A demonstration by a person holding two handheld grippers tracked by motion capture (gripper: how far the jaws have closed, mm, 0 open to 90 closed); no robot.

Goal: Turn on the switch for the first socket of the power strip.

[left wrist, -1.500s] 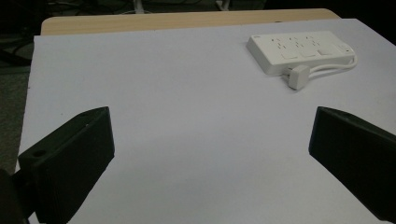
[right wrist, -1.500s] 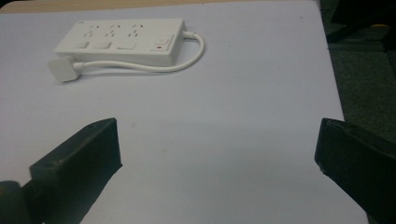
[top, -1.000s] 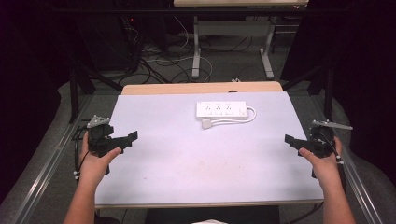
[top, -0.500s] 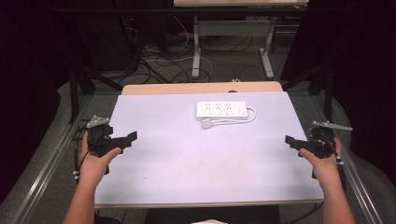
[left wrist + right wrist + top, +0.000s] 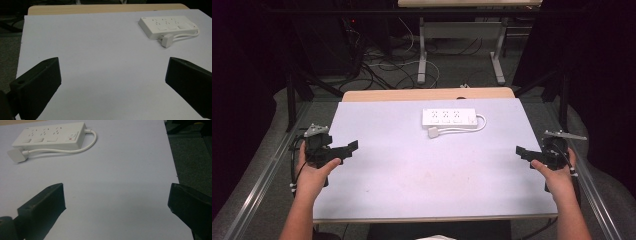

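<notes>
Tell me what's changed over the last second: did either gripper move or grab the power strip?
Nothing visibly changed. The left gripper and right gripper sit open at the table's side edges, holding nothing, and the power strip lies untouched at the far middle with its plug beside it.

Each tool is black and blocky, with two thick square-ended jaws, a grey three-cornered plate on top and a thin black cable trailing. The forearms are bare, without sleeves.

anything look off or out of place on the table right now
Nothing stands out. The white plastic power strip lies flat toward the far side of the pale table, its white cable looped beside it and its plug unplugged. Both hand-held grippers, left and right, are open and apart from it.
</notes>
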